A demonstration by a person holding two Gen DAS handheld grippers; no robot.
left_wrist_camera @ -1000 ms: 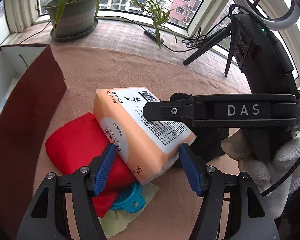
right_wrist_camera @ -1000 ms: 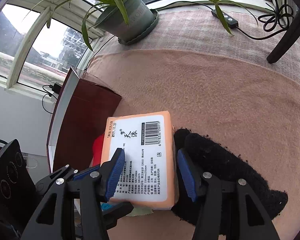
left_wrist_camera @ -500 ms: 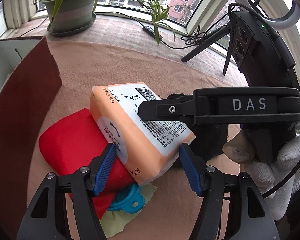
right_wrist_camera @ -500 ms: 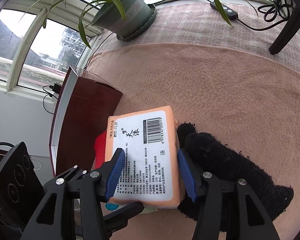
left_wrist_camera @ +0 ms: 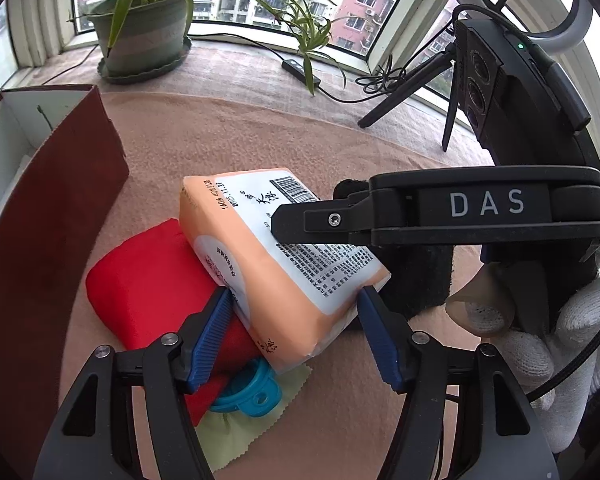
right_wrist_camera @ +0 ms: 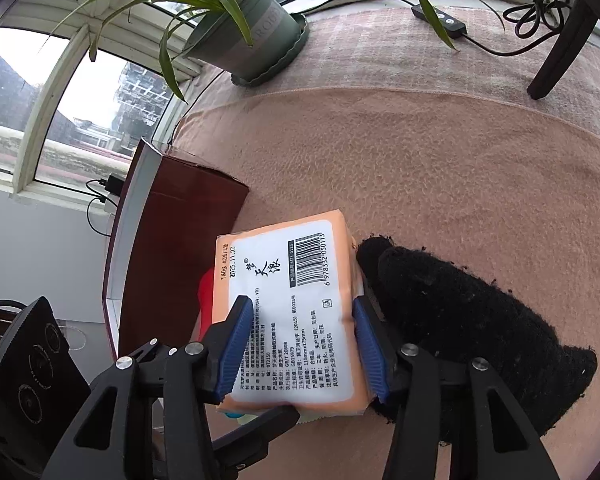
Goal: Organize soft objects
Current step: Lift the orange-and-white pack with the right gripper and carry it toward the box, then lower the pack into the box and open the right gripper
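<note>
Spread over the worktop (left_wrist_camera: 228,148): a pinkish blanket, with a dark red box (left_wrist_camera: 64,184) open at the left edge. Near the middle, an orange tissue pack (right_wrist_camera: 292,312) tilted across a red cushion (left_wrist_camera: 148,280), a black knitted piece (right_wrist_camera: 460,320) just beside it on the other side. Under the pack's near corner, a blue ring (left_wrist_camera: 248,392) on a pale green cloth (left_wrist_camera: 252,420).

Right claw (right_wrist_camera: 300,340) closing across the pack's width, blue pads at both long edges. Left claw (left_wrist_camera: 294,336) spread, straddling the pack's near corner without pressing.

Likely trouble: slick wrapper and squashy filling, so a slip or a twist on lifting; possibly the cloth or ring dragged along.

Only in the left view: ring, cloth, most of the cushion, the white-gloved hand (left_wrist_camera: 540,340). Only in the right view: the black piece's full spread and both pads against the pack.
</note>
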